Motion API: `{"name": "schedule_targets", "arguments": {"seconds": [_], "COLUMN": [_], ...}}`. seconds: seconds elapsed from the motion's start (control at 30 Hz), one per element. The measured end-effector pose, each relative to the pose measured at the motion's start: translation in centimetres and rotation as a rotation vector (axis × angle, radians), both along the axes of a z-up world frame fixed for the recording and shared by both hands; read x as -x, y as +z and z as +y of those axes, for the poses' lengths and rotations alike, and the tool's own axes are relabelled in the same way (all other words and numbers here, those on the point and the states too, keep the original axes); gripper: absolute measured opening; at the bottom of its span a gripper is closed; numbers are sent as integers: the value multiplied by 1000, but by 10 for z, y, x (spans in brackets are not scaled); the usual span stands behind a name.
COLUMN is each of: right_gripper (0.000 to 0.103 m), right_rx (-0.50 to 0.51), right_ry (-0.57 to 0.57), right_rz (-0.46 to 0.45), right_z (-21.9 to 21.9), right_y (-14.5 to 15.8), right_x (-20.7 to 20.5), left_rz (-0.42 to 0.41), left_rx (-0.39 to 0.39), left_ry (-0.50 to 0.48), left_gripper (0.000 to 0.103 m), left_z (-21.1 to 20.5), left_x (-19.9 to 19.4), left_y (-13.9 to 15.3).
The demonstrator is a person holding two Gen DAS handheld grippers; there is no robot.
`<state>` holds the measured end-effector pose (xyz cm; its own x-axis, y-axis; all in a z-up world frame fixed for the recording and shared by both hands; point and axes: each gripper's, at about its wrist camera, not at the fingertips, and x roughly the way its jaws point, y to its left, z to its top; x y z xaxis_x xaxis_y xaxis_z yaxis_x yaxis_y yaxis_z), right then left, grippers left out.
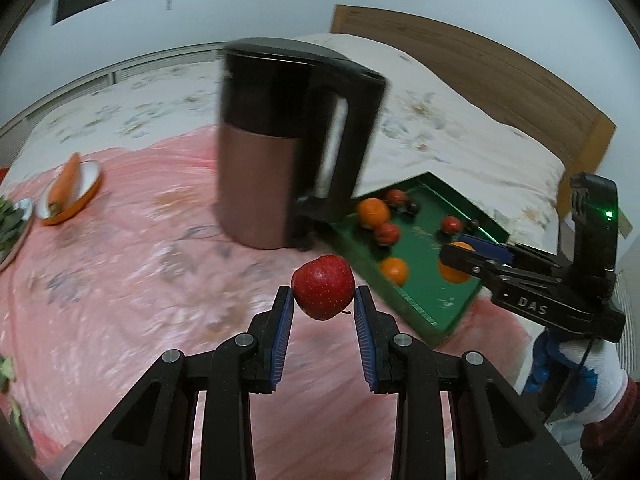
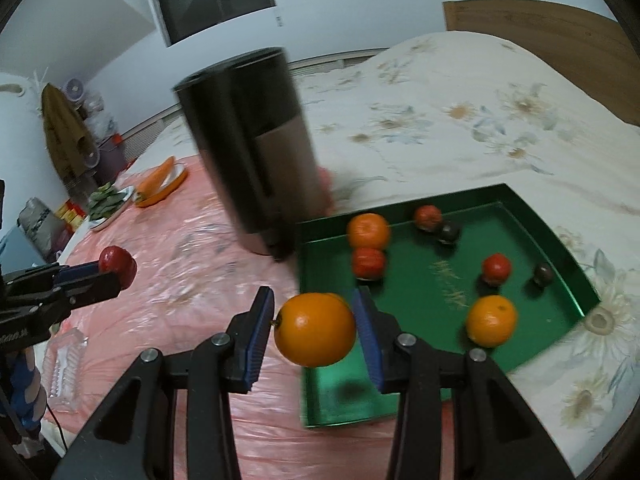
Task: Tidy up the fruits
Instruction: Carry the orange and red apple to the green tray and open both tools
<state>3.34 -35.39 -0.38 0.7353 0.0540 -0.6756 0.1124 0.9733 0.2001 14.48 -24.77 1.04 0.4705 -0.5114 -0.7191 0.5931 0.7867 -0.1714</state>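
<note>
My left gripper (image 1: 323, 300) is shut on a red apple (image 1: 323, 293) and holds it above the pink cover; it also shows in the right wrist view (image 2: 116, 270). My right gripper (image 2: 314, 330) is shut on an orange (image 2: 315, 330) over the near left edge of the green tray (image 2: 552, 240); it shows in the left wrist view (image 1: 460, 258) above the tray (image 1: 424, 304). The tray holds oranges (image 2: 491, 321) (image 2: 368, 231), small red fruits (image 2: 369, 263) (image 2: 496, 268) and dark fruits (image 2: 544, 274).
A tall black and copper kettle (image 1: 288, 148) stands just left of the tray, also in the right wrist view (image 2: 256, 148). An orange dish with a carrot (image 1: 68, 194) and a plate of greens (image 1: 12, 224) lie at the far left. A glass dish (image 2: 66, 360) lies near the left.
</note>
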Motion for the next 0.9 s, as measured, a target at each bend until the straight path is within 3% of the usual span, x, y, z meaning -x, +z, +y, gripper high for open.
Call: {"name": "schedule_targets", "arguments": {"seconds": [0.37, 0.9], "right_gripper": [47, 46], "right_rx": [-8, 16], "right_ry": [-78, -127], "right_rz": [36, 73], "right_z": [-41, -74], "right_y": [-26, -51], "right_x": [10, 14], "left_rz": [25, 1], "left_rx": [-29, -95], "left_ry": [-131, -201], "left_gripper": [26, 26], "left_z": [-72, -125], "left_x": [5, 13], "left_y": [-14, -33]}}
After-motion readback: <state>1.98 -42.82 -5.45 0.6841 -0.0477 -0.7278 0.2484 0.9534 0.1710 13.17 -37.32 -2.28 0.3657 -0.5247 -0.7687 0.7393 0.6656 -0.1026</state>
